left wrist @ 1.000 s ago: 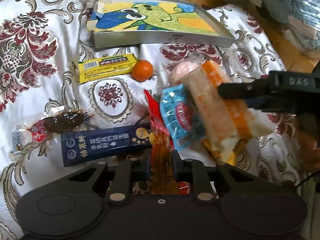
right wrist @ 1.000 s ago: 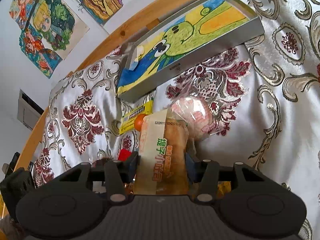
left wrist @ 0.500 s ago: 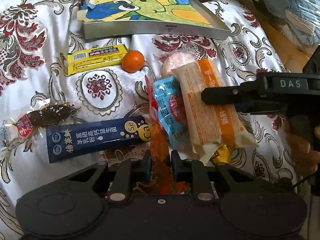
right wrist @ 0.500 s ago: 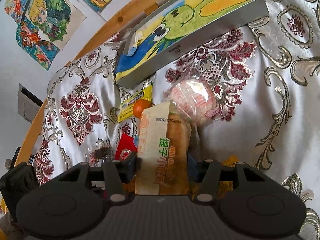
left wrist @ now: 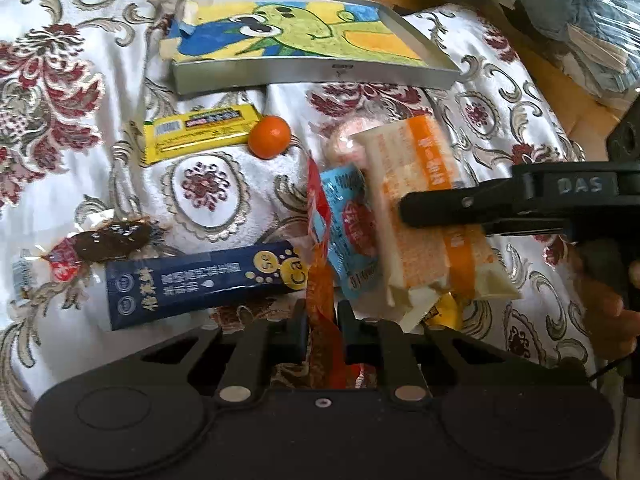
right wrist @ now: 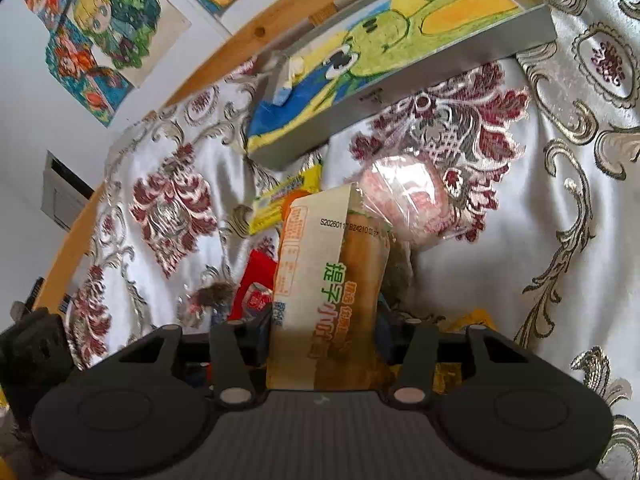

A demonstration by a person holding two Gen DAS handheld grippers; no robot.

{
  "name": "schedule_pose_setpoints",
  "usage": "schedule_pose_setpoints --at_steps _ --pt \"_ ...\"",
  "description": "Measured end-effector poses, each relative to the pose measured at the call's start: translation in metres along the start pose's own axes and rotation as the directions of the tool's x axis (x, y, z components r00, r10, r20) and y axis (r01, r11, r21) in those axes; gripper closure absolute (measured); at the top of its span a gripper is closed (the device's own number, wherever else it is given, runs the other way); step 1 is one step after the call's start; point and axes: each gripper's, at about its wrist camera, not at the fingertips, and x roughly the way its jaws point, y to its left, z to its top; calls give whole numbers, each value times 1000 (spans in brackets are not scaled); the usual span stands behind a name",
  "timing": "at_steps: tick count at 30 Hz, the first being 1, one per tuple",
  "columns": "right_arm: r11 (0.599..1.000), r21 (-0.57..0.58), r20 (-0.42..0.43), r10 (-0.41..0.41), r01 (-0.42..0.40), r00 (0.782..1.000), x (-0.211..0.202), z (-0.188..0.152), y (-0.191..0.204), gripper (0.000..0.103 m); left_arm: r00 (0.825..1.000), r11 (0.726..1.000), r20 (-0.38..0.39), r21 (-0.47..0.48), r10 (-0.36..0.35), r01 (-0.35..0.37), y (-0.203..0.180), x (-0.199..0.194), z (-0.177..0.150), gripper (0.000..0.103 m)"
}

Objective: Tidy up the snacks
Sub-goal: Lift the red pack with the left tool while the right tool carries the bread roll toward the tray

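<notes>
Left tongs (left wrist: 322, 330): clenched on a thin red-orange sachet (left wrist: 320, 300), which stands up between the fingers at lower centre of the left wrist view.
Right tongs (right wrist: 324, 344): clamped on the orange-and-white bread pack (right wrist: 326, 280); in the left wrist view the same pack (left wrist: 424, 220) lies across the middle right of the frame under the black finger.
Tray (left wrist: 312, 76): grey, shallow, lined with a green cartoon drawing, at upper centre of both views, well apart from both held snacks.
Key relation: the tray lies ahead of both tongs; the bread pack's long axis points roughly toward it, and the right tongs look nearer its right end.
Loose snacks on the bedspread (left wrist: 60, 60): yellow bar (left wrist: 200, 136) and small orange (left wrist: 269, 137) just below the tray; pink wrapped bun (right wrist: 404, 200) touching the bread pack's far end; blue pouch (left wrist: 346, 232) beside the sachet; dark blue box (left wrist: 200, 284) and brown wrapped snack (left wrist: 104, 240) at lower left.
Judgement: sorting has barely begun, since the tray holds no snacks.
</notes>
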Motion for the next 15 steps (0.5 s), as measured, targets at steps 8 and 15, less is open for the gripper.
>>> schedule_pose_setpoints --at_steps 8,15 --pt "999 24 81 30 -33 996 -16 10 -3 49 993 998 115 -59 15 -8 6 -23 6 90" --pt "999 15 149 38 -40 988 -23 22 -2 49 977 994 211 -112 22 2 10 -35 21 90"
